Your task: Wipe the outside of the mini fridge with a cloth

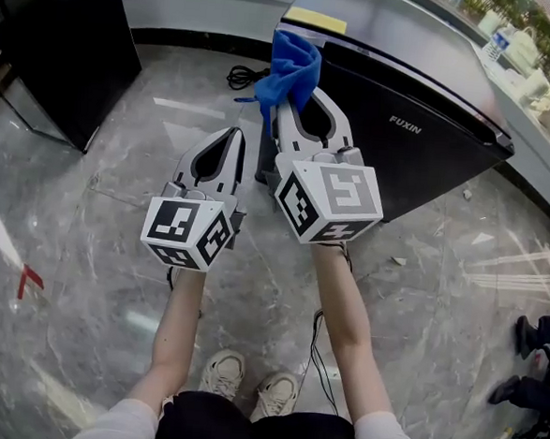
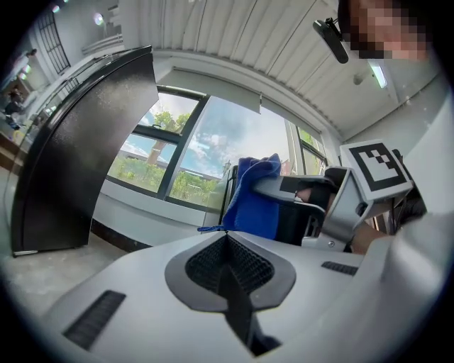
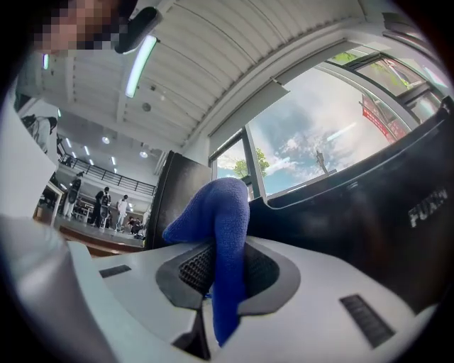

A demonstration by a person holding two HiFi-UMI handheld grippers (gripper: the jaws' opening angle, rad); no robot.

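Head view first: the right hand-held gripper [image 1: 305, 101] is held up at the near top corner of the black fridge [image 1: 422, 130]. A blue cloth [image 1: 293, 67] is bunched over its tip. The cloth is seen overlapping the fridge's upper edge, though actual contact cannot be confirmed from this angle. The left hand-held gripper [image 1: 235, 136] is held just beside the right one, a little nearer the person, over the grey marble floor [image 1: 76, 247]. A black cable [image 1: 242, 74] is seen on the floor by the fridge.

Over to the left gripper view: the left hand-held gripper [image 2: 227, 241] is shown with its jaws brought together and nothing between them. Beyond its tip, the cloth [image 2: 254, 202] is seen hanging from the right hand-held gripper [image 2: 301, 190].

Now the right gripper view: the right hand-held gripper [image 3: 213, 280] is clamped on the cloth [image 3: 225, 213]. The fabric is pinched between the jaws and humped up above them. The fridge [image 3: 383, 213] is seen close by on the right, its dark side filling that part of the view.
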